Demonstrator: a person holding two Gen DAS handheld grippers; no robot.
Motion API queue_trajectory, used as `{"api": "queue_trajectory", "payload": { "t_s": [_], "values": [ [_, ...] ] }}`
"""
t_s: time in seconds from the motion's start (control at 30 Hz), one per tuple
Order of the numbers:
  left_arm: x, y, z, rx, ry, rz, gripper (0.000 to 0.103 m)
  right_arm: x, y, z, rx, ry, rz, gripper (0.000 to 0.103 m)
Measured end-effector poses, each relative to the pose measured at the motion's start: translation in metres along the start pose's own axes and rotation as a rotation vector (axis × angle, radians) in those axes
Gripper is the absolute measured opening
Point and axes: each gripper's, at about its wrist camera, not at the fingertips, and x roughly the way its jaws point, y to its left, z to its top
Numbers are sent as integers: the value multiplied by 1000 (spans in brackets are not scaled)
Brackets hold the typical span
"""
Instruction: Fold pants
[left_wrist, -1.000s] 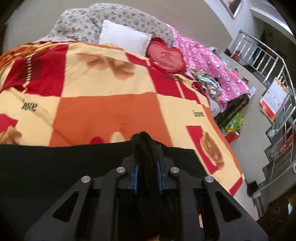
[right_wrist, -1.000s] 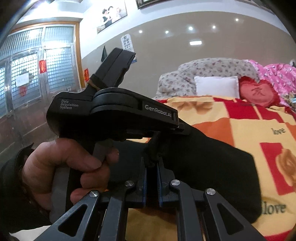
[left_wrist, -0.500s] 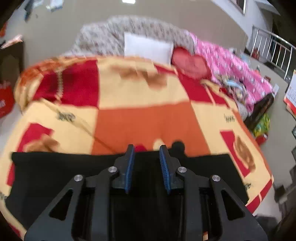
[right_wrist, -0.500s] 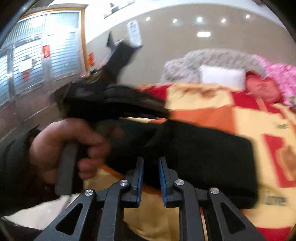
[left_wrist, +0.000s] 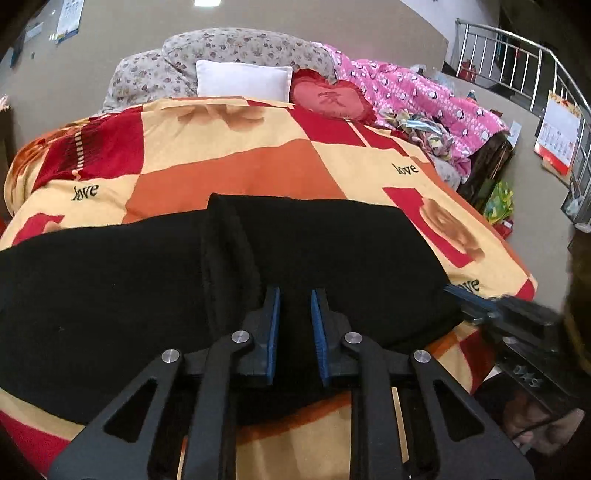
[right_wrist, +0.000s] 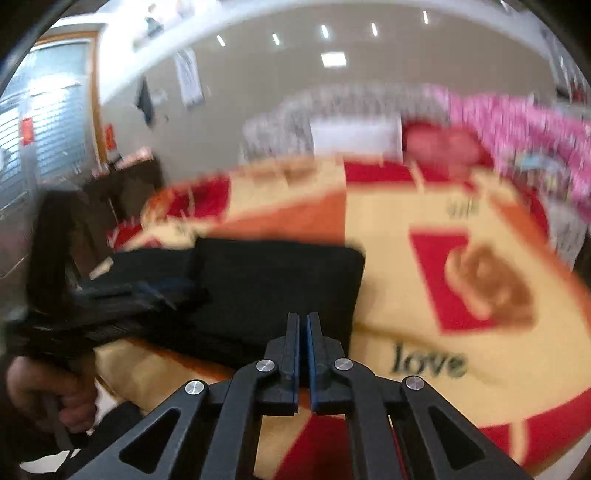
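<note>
Black pants (left_wrist: 155, 280) lie along near edge of bed (left_wrist: 236, 170), one fold laid over. Left gripper (left_wrist: 293, 325) narrowly parted, jaws just closing, gripping nothing; right gripper (right_wrist: 302, 350) closed, empty. Further folds likely remain.

Checked bedspread (left_wrist: 229, 173); white pillow (left_wrist: 242, 79) — red heart cushion (left_wrist: 330, 99) beside it.

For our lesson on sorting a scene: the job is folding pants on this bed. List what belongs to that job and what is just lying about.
Belongs to the job:
- black pants, laid on the patterned bedspread
- left gripper
- right gripper

Just lying about:
- white pillow
- red heart cushion
- pink quilt
- calendar
</note>
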Motion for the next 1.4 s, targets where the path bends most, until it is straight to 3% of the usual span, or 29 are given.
{"api": "queue_trajectory", "payload": {
  "t_s": [0.07, 0.13, 0.23, 0.3, 0.4, 0.47, 0.53, 0.67, 0.77, 0.83, 0.9, 0.93, 0.97, 1.03, 1.07, 1.27, 1.4],
  "values": [
    [-4, -2, 9, -11, 5, 2, 17, -2, -5, 2, 47, 2, 27, 2],
    [-9, -5, 30, -5, -44, 10, 17, -2, -7, 4, 63, 10, 30, 2],
    [10, 8, 47, -71, 9, 53, 17, -8, -6, 10, 73, 10, 30, 2],
    [26, 19, 48, -124, 69, 69, 17, -12, -5, 27, 41, -23, -1, 2],
    [28, 18, 42, -104, 44, 79, 17, 1, -8, 54, 30, -32, -61, 2],
    [27, 16, 37, -95, 27, 86, 18, 25, -13, 68, 26, 11, -65, 2],
    [26, 18, 34, -103, 19, 77, 17, 53, -17, 64, 25, 115, -76, 3],
    [27, 19, 34, -113, 13, 75, 17, 53, -13, 60, 4, 94, -104, 2],
    [29, 15, 37, -86, 15, 93, 17, 46, -18, 58, 24, 65, -62, 3],
    [21, 18, 39, -92, 31, 58, 17, 25, -32, 51, 84, -45, 23, 3],
    [2, 28, 37, -141, 24, -1, 18, 10, -42, 46, 116, -116, -22, 4],
    [-15, 34, 33, -151, -7, -14, 24, 1, -48, 43, 136, -135, -39, 5],
    [-25, 37, 30, -147, -27, -10, 40, -5, -52, 41, 152, -145, -17, 10],
    [-61, 53, 12, -136, -95, 12, 62, -10, -55, 38, 175, -135, 19, 27],
    [-72, 59, 4, -142, -109, 19, 62, -13, -58, 34, 195, -129, 29, 33],
    [-136, 127, -66, -307, -164, 142, 62, -15, -51, 27, 159, -120, -34, 33],
    [-145, 156, -92, -442, -201, 157, 62, -4, -59, 18, 187, -58, -91, 33]
  ]
}}
